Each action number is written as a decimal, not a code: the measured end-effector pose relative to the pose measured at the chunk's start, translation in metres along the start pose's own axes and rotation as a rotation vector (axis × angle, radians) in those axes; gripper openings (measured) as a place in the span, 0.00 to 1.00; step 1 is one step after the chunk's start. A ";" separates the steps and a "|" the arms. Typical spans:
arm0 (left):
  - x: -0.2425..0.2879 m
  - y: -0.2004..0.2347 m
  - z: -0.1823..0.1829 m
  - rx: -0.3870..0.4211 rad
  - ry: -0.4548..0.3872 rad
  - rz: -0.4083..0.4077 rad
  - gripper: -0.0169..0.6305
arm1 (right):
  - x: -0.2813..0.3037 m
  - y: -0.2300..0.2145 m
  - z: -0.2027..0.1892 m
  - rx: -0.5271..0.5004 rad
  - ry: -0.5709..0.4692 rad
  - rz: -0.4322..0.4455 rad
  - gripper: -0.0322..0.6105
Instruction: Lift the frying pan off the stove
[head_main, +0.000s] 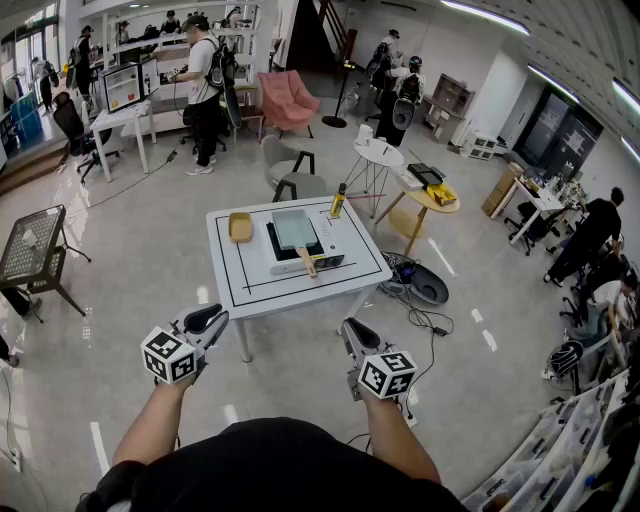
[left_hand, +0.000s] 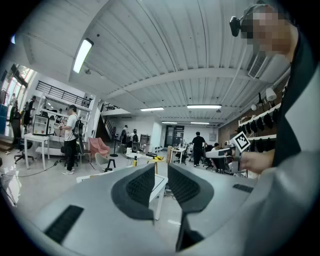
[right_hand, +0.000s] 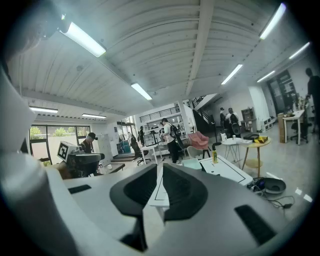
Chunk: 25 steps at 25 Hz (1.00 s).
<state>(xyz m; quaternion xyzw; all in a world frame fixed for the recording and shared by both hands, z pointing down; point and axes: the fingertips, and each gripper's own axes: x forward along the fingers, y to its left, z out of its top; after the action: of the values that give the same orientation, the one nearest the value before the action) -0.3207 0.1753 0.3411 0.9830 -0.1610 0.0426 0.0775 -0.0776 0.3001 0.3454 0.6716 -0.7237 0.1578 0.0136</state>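
1. The rectangular frying pan (head_main: 293, 228) sits on the stove (head_main: 278, 252) at the middle of the desk (head_main: 240, 285), ahead of both grippers and well apart from them
2. Its wooden handle (head_main: 307, 262) runs toward the person, and the right hand-held gripper (head_main: 356, 336) looks the nearer to its end
3. The right hand-held gripper's jaws stand only a slit apart, empty
4. The left hand-held gripper (head_main: 210, 322) is likewise barely parted and holds nothing

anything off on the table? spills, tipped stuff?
Nothing stands out. The frying pan sits flat on the stove, handle toward the person; the yellow dish lies beside it; the bottle stands upright near the far edge of the table. No spill visible.
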 end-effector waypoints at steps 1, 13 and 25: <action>-0.001 0.000 -0.003 -0.005 0.003 -0.003 0.16 | 0.001 0.001 -0.002 0.002 -0.001 -0.001 0.11; -0.009 0.015 -0.015 -0.033 0.025 -0.042 0.14 | 0.007 0.007 -0.009 0.059 -0.011 -0.064 0.10; 0.026 0.030 -0.024 -0.049 0.050 -0.062 0.13 | 0.025 -0.025 -0.013 0.080 -0.002 -0.097 0.08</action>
<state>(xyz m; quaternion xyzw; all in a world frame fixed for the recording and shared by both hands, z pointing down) -0.3076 0.1431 0.3718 0.9839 -0.1296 0.0610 0.1067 -0.0578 0.2780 0.3693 0.7062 -0.6834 0.1851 -0.0067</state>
